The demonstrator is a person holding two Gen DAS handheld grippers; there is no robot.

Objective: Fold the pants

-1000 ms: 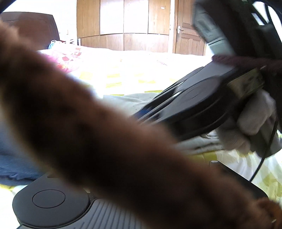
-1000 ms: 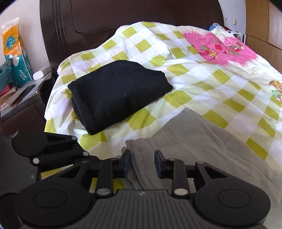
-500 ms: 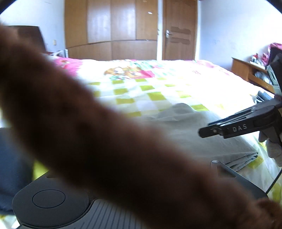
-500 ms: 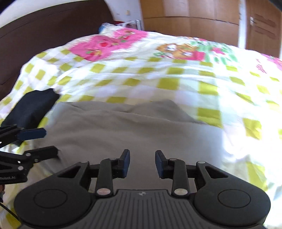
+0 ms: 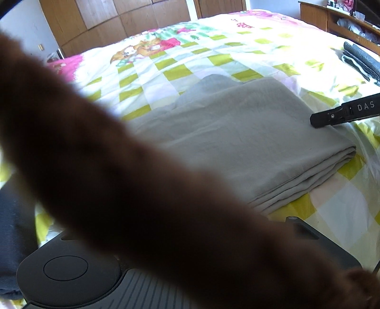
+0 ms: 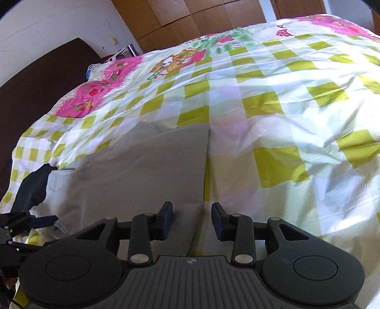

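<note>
Folded pants [image 5: 249,147] on the bed [image 6: 273,99], right gripper [image 6: 192,219] over their right edge, headboard [image 6: 35,90] far left.

Grey pants [image 5: 249,142] folded into flat layered rectangle, stacked edges showing, lying on checked bedspread [image 5: 213,59].

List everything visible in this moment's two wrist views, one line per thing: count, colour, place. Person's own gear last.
Pants: one, grey, folded in layers on the bed.
Bedspread: one, white with yellow-green checks and pink cartoon patches, covering the bed.
Dark garment: one, black, at the pants' left end in the right wrist view.
Grey folded cloth: one stack, far right bed edge.
Headboard: one, dark brown.
Wardrobe: brown wood, back wall.
Furry sleeve: brown, blurred, blocking the left wrist view.
Left gripper: black, at the pants' left end; jaw state unclear.
Right gripper: black, open, over the pants' right edge.
</note>
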